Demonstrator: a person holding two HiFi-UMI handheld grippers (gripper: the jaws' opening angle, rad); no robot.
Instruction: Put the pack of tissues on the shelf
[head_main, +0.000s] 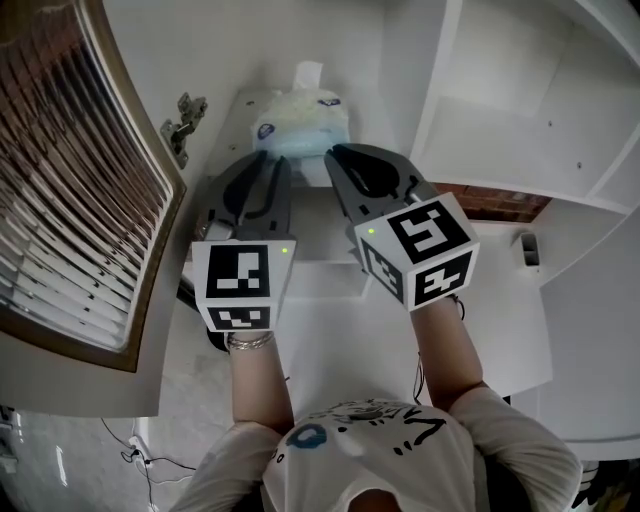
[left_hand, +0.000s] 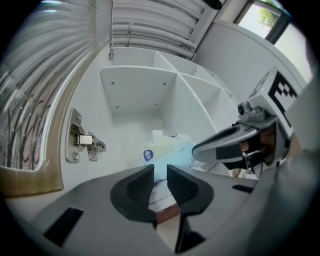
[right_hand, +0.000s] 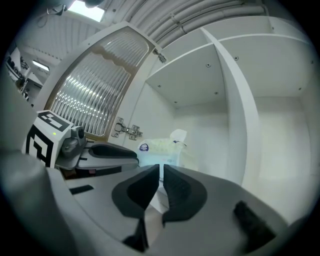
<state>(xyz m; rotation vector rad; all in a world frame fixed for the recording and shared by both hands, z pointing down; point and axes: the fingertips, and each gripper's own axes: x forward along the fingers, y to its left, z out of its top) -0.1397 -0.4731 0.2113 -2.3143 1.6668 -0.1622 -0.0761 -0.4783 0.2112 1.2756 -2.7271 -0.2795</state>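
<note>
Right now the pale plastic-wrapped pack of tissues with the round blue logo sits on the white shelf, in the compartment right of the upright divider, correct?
Not quite. The pack of tissues does sit on the white shelf, but in the compartment left of the upright divider, on the side with the metal hinge. The right gripper view shows this.

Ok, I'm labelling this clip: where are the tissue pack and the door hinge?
tissue pack (head_main: 300, 122): head view, middle of its wrapper.
door hinge (left_hand: 82, 140): left gripper view, its metal arm.
</note>
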